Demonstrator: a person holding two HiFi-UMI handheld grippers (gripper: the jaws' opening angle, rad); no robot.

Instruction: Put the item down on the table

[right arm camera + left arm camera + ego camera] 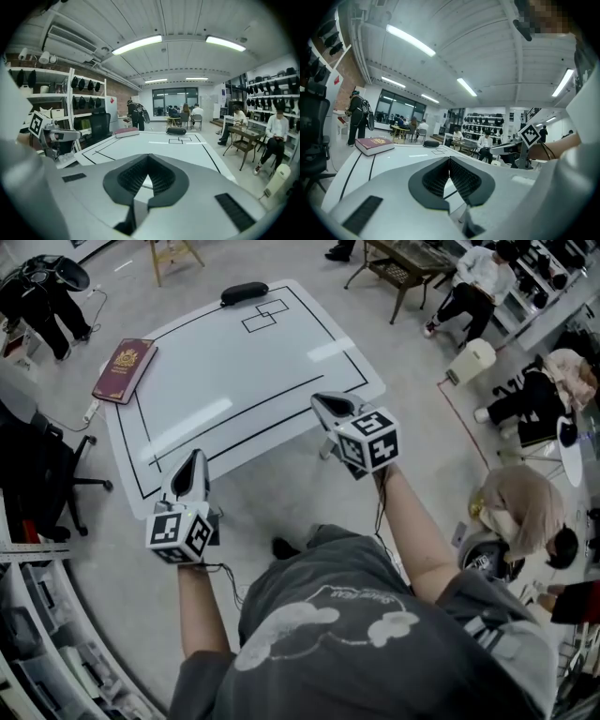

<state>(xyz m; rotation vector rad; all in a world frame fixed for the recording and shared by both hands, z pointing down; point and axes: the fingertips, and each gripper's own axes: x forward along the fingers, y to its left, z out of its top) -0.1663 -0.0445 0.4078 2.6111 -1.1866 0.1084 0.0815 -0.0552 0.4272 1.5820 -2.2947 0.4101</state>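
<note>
Left gripper (195, 465) and right gripper (326, 407), both closed empty, hover well apart from the red book (125, 369).

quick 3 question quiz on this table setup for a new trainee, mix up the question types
1. True or false: the red book lies at a corner of the table.
2. Fill in: seen from the person, the black pouch lies at the table's ____ edge.
3. The left gripper and the right gripper are: A open and empty; B shut on the book; C shut and empty.
Key: 1 true; 2 far; 3 C.
</note>
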